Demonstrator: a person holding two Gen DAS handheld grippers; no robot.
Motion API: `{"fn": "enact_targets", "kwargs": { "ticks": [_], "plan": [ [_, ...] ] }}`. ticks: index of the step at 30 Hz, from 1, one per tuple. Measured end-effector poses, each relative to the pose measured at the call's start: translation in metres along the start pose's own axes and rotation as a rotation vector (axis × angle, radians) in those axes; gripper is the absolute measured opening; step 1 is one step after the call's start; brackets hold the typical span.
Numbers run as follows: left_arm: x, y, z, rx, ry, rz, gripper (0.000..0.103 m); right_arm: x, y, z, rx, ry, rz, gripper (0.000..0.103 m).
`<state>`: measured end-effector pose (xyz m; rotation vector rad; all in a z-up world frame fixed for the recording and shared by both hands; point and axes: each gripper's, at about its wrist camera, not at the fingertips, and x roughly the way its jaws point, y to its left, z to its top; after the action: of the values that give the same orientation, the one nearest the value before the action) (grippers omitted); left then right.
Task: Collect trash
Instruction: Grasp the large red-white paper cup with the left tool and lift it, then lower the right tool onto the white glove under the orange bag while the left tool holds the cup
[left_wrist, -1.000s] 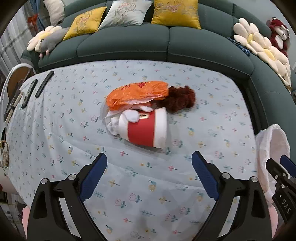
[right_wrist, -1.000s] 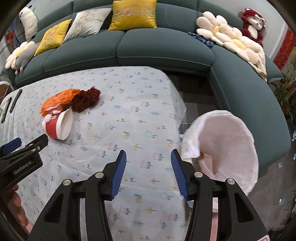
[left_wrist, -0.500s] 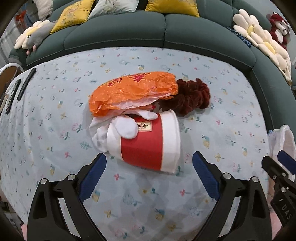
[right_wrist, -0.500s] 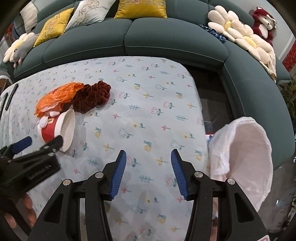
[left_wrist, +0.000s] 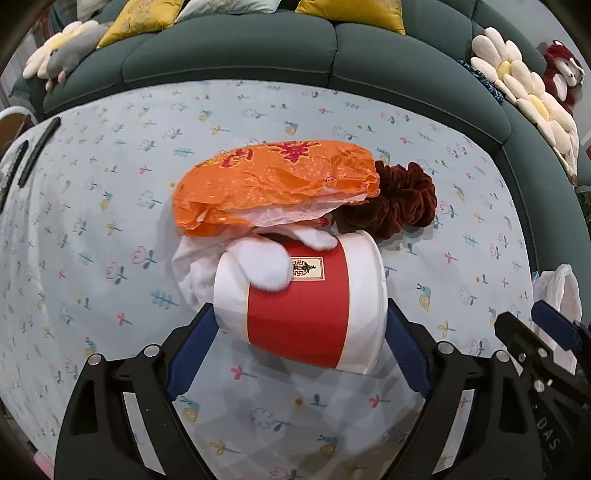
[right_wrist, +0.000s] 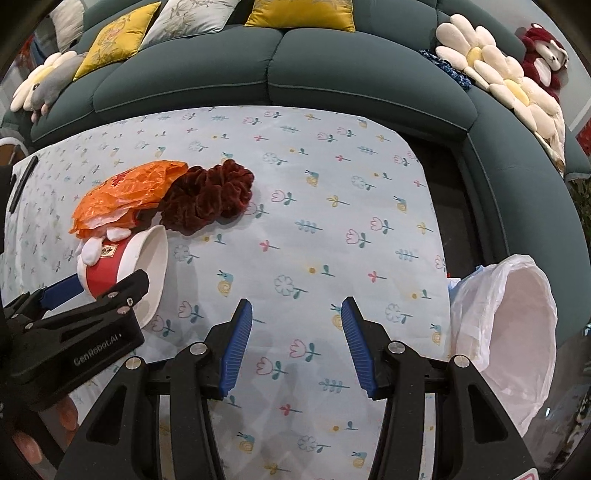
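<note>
Red-and-white paper cup (left_wrist: 299, 306), lying on its side on the floral-clothed bench (left_wrist: 110, 229), mouth toward the right, sits between the spread blue pads of the left gripper (left_wrist: 295, 347); neither pad visibly presses it. Crumpled white tissue (left_wrist: 258, 266) rests on its base end, an orange plastic bag (left_wrist: 273, 188) and a dark red scrunchie (left_wrist: 402, 199) just behind. Right gripper (right_wrist: 297, 343) hangs open and empty near the white bin liner (right_wrist: 517, 332). Risks: closing could crush the thin wall, roll the cup away, or shed the tissue. Compared with one second earlier, the left gripper has advanced from well short of the cup to straddling it.
</note>
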<state>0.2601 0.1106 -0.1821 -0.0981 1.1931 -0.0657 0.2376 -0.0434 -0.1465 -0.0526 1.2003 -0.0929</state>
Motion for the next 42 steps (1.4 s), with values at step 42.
{"fn": "enact_targets", "kwargs": {
  "ticks": [42],
  "plan": [
    [-0.078,0.149,-0.028,-0.217,-0.114,0.108,0.084,0.053,0.172,0.024,-0.147,0.094,0.2,0.01]
  ]
}}
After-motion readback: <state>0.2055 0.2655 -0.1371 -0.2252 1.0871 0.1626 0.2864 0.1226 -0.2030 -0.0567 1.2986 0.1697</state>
